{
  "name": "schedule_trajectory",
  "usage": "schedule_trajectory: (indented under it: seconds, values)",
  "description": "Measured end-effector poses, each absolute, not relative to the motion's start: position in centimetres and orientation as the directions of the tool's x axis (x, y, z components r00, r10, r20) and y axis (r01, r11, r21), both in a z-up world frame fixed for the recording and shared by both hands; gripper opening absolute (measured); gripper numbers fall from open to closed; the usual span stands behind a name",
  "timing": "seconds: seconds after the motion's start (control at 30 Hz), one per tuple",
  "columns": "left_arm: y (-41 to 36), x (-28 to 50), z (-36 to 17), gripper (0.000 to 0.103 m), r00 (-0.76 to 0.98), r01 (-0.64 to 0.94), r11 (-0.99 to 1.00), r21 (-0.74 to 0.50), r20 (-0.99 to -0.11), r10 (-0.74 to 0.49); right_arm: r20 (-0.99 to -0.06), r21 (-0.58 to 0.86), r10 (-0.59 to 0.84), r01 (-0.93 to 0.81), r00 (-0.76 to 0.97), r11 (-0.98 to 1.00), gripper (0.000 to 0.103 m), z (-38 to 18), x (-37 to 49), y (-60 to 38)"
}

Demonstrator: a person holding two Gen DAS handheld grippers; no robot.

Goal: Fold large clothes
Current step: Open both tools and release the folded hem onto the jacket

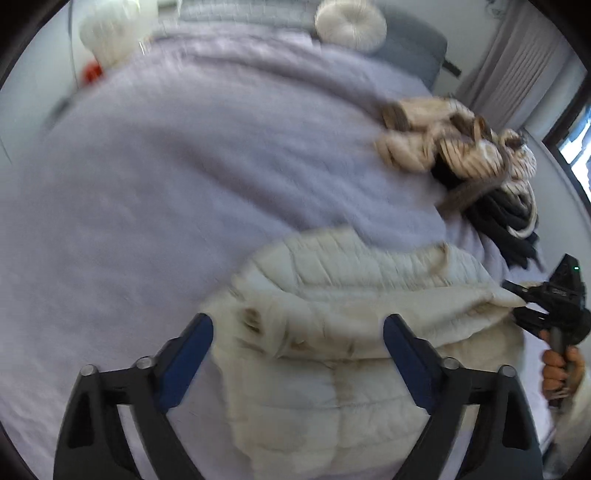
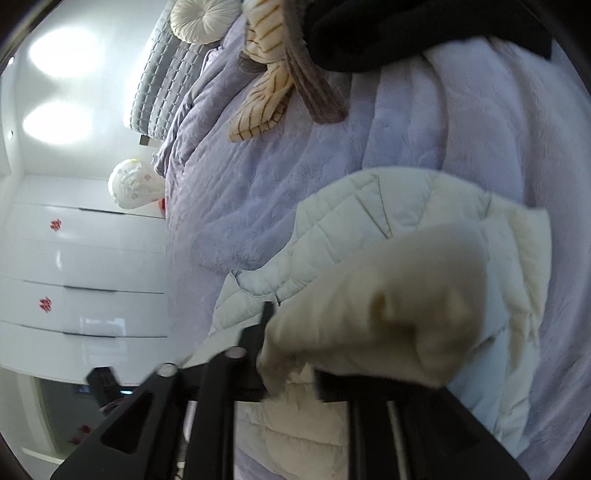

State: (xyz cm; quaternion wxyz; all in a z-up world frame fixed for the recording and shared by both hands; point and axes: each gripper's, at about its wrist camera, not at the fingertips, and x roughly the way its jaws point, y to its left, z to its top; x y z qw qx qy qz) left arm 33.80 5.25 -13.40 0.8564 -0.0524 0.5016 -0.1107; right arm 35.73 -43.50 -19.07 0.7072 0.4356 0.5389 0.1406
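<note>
The left gripper (image 1: pixel 299 325) stood spread wide, its blue-padded fingers (image 1: pixel 184 362) apart and empty, hovering over the cream quilted jacket (image 1: pixel 351 295) without touching it. The right gripper (image 1: pixel 519 301), held by a hand (image 1: pixel 561 369), had the jacket's right-hand corner between its two dark jaws. They stood a little apart, and I could not tell whether the pads pressed on the cloth. In the right wrist view a fold of the jacket draped over that gripper and hid most of its fingers.

The jacket lay on the bed (image 1: pixel 166 192) near its front edge, partly folded, with one layer turned over onto another and its quilted seams running across. It rested directly on the lavender plush blanket (image 2: pixel 258 184) that covered the bed.

Farther along the bed's right edge, apart from the jacket, sat a heap of other clothes (image 1: pixel 461 147): beige striped pieces, a brown strip and dark garments tangled together. At the head of the bed a round cream cushion (image 1: pixel 351 22) leaned against a grey quilted headboard (image 2: pixel 159 85). Pale curtains (image 1: pixel 517 55) hung beyond the bed's far right corner, and white drawer fronts (image 2: pixel 92 258) with small red marks stood past its left edge.
</note>
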Motion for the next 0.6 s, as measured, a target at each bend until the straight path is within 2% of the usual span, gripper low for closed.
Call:
schedule_trajectory:
  seconds: [0.07,0.1,0.2,0.23,0.27,0.3,0.33,0.37,0.4,0.6]
  values:
    - [5.3,33.7,-12.6,0.094,0.501,0.128,0.98,-0.155,-0.842,-0.198,-0.643,0.764,0.659,0.266,0.39,0.587,0.054,-18.6,35.6,-43.9]
    - [5.3,33.7,-12.4,0.094,0.514,0.12,0.984,-0.134,-0.839,-0.177,-0.641,0.765,0.657,0.265,0.396,0.587,0.058,-18.4,35.8,-44.0]
    - [5.0,33.8,-12.4,0.093,0.528,0.124,0.985,-0.122,-0.832,-0.169,-0.652,0.751,0.635,0.238,0.414,0.616,0.058,-16.7,35.4,-44.4]
    - [4.8,33.8,-12.6,0.084,0.525,0.131,0.982,-0.135,-0.831,-0.184,-0.683,0.713,0.592,0.214,0.428,0.668,0.058,-15.7,35.0,-44.4]
    - [4.5,33.8,-12.8,0.07,0.515,0.143,0.979,-0.148,-0.833,-0.201,-0.721,0.658,0.538,0.189,0.437,0.729,0.058,-14.8,34.4,-44.3]
    - [4.0,33.9,-13.4,0.065,0.491,0.156,0.975,-0.161,-0.843,-0.218,-0.752,0.609,0.494,0.172,0.436,0.775,0.057,-14.3,34.0,-44.2]
    - [3.5,34.0,-14.0,0.058,0.473,0.167,0.971,-0.17,-0.851,-0.23,-0.773,0.575,0.468,0.162,0.428,0.802,0.056,-14.1,33.7,-44.2]
    - [2.8,34.0,-14.6,0.048,0.458,0.184,0.967,-0.176,-0.855,-0.243,-0.792,0.544,0.445,0.151,0.418,0.826,0.04,-14.2,33.5,-44.3]
    - [2.1,34.2,-15.2,0.045,0.445,0.204,0.964,-0.173,-0.861,-0.249,-0.805,0.525,0.432,0.149,0.406,0.838,0.022,-14.5,33.4,-44.5]
    - [-1.1,36.5,-18.4,0.044,0.44,0.223,0.969,-0.111,-0.875,-0.201,-0.832,0.487,0.392,0.178,0.392,0.855,0.019,-16.6,34.5,-46.1]
